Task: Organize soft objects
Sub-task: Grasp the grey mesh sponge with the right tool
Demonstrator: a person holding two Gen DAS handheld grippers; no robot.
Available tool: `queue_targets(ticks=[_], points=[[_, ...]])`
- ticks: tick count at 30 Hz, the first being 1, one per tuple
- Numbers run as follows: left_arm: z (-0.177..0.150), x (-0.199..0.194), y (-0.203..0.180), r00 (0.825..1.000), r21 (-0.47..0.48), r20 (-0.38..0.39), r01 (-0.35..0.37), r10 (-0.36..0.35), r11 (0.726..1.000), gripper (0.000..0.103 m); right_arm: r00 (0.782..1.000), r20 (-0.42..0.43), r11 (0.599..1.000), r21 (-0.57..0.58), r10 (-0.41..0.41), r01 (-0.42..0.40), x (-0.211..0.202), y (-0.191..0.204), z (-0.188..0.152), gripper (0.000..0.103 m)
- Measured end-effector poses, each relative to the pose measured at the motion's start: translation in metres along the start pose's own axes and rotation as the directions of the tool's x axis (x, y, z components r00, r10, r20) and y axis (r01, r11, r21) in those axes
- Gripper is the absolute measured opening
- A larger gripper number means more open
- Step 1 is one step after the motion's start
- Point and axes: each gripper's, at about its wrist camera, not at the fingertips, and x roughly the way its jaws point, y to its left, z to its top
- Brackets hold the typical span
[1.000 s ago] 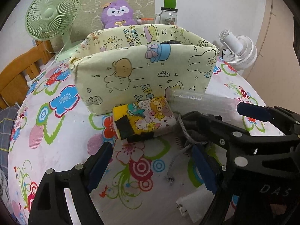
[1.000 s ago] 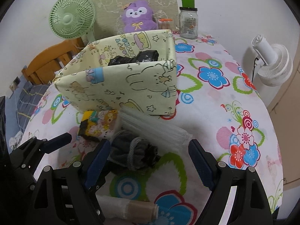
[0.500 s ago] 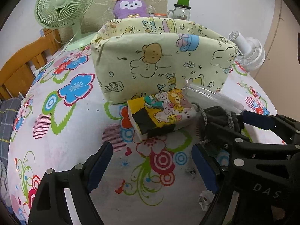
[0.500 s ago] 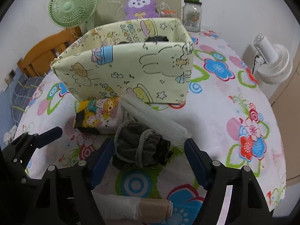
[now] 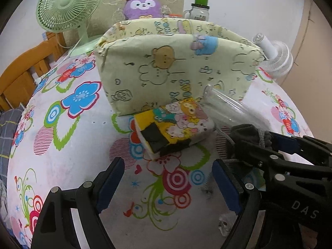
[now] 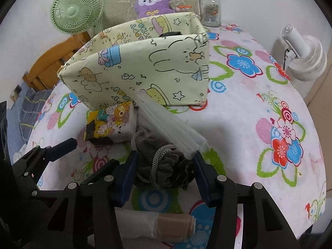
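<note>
The counter (image 6: pixel 244 112), covered with a flowered cloth, was the largest thing, and its rounded edge ran along the 3 o'clock side in the right wrist view, with much free cloth between that edge and the objects. At 9 o'clock in the left wrist view the cloth was also free up to the edge.

One fabric storage box (image 6: pixel 145 68) with cartoon prints stood upright near the middle of the counter, open on top, with something dark inside. Behind it, at 12 o'clock, stood one green fan (image 6: pixel 76 10), one purple plush toy (image 6: pixel 152 1) and one glass jar (image 6: pixel 209 10). One white fan (image 6: pixel 305 58) stood beyond the counter edge at 2 o'clock.

In front of the box lay three soft things close together: one clear plastic packet (image 6: pixel 168 124) leaning with its end against the box wall, one cartoon-printed tissue pack (image 5: pixel 174 124) touching the box foot, and one grey drawstring pouch (image 6: pixel 164 161) partly under the packet.

The right tool (image 6: pixel 164 166) had just been closing, and its two blue pads stood against both sides of the pouch, holding it on the counter. The left tool (image 5: pixel 166 184) was wide, with nothing between its pads, only bare cloth, and the tissue pack lay just beyond it at 12 o'clock. One cloth roll (image 6: pixel 155 224) lay under the right tool at 6 o'clock.
</note>
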Motion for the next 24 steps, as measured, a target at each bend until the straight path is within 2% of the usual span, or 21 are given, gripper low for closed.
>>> queue_targets(ticks=[4,9,17,22,24], points=[[-0.004,-0.006,-0.007,1.0,0.014,0.014,0.012,-0.012,1.0,0.088,1.0,0.01,1.0,0.005,-0.019,0.019,-0.007,-0.002,-0.004,0.058],[-0.01,-0.01,-0.013,0.999,0.023,0.018,0.027,-0.028,0.999,0.088,0.997,0.033,0.998,-0.014,-0.067,0.068,-0.017,-0.002,-0.01,0.068],[-0.019,-0.01,-0.014,0.999,0.029,0.013,0.049,-0.049,0.998,0.088,0.998,0.001,0.997,0.036,-0.061,0.061,-0.014,-0.004,-0.023,0.069],[-0.022,-0.01,-0.011,0.999,0.022,0.013,0.044,-0.044,0.999,0.088,0.999,-0.014,0.998,0.046,-0.047,0.048,-0.006,0.003,-0.024,0.056],[-0.023,-0.012,-0.011,0.999,0.016,0.02,0.047,-0.047,0.999,0.088,0.999,-0.011,0.998,0.054,-0.044,0.045,-0.005,0.005,-0.024,0.046]])
